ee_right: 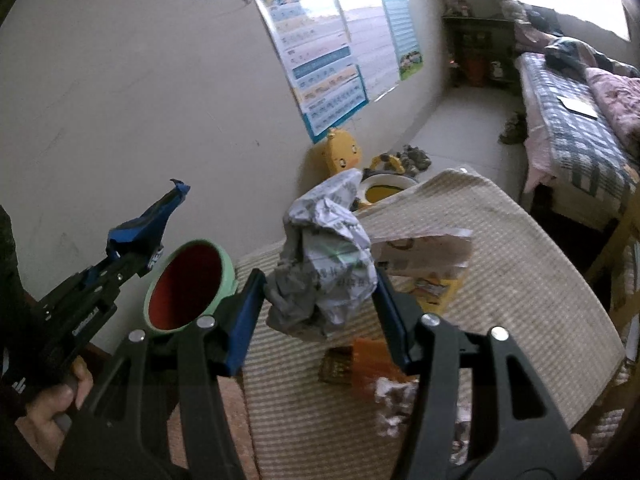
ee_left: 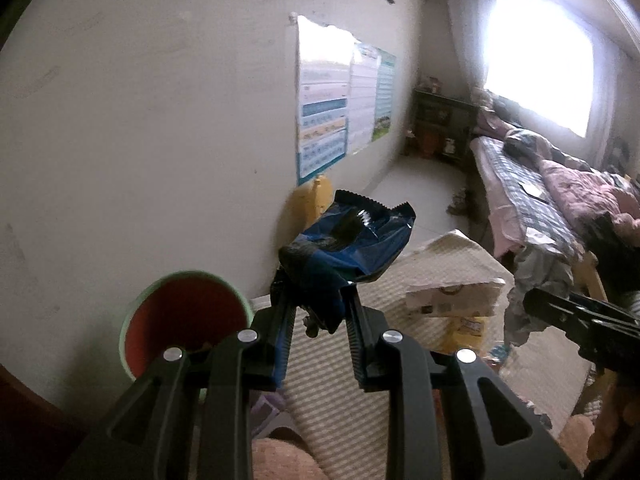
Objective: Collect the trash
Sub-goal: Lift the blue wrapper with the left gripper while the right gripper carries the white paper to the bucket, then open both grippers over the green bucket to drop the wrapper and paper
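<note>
My left gripper [ee_left: 316, 292] is shut on a crumpled blue and black snack wrapper [ee_left: 352, 244], held up in the air in front of the wall. It also shows at the left of the right wrist view as the left gripper [ee_right: 150, 254] with the wrapper [ee_right: 148, 224] sticking up. My right gripper [ee_right: 318, 280] is shut on a crumpled grey-white printed bag [ee_right: 328, 256] above the table. A round green bin with a red inside [ee_right: 188, 284] stands by the wall, just below and between the two grippers, its mouth tilted toward the cameras.
A beige striped cloth covers the table [ee_right: 500, 280]. On it lie a torn yellow and white packet [ee_right: 428, 264], an orange wrapper [ee_right: 372, 364], a dark wrapper [ee_right: 338, 366] and white scraps [ee_right: 396, 400]. A yellow duck potty [ee_right: 344, 156] stands on the floor; a bed [ee_right: 572, 128] is at the right.
</note>
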